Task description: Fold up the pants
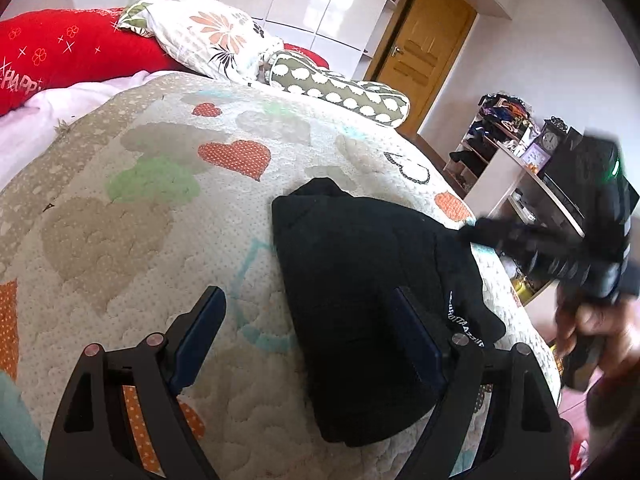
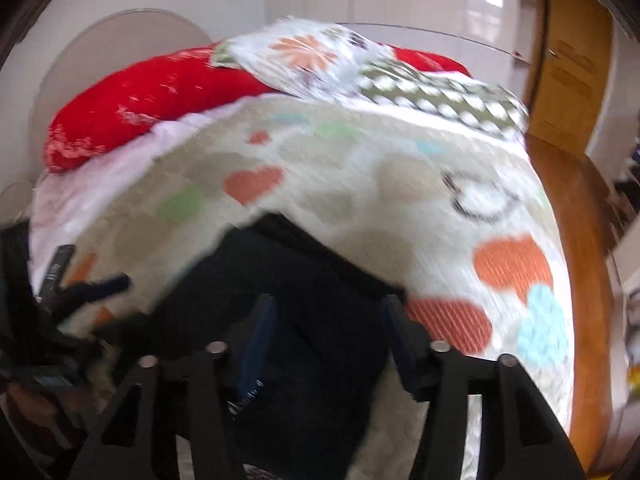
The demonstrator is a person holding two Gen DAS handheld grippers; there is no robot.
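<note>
Left jaws: spread wide and holding nothing; the left gripper [image 1: 308,336] hovers low over the bed, its right finger above the cloth.
Right jaws: also parted and empty; the right gripper [image 2: 328,332] hangs over the same cloth (this view is smeared, so fine detail is lost).
Pants: the black fabric pants [image 1: 372,280] lie folded into a compact bundle on the cream quilted bedspread with orange hearts [image 1: 160,208], near the bed's right edge.
Stage: judging by the tidy bundle, folding looks nearly or fully finished.
Doing it well: if another fold is wanted, pinch one corner with each gripper at the near end, lift together, and lay it evenly so the edges meet; otherwise press the top flat.
Risk: the bundle sits close to the edge and could slide off.
Beyond: a red plush pillow [image 1: 72,56] and a floral pillow [image 1: 208,36] lie at the headboard.
</note>
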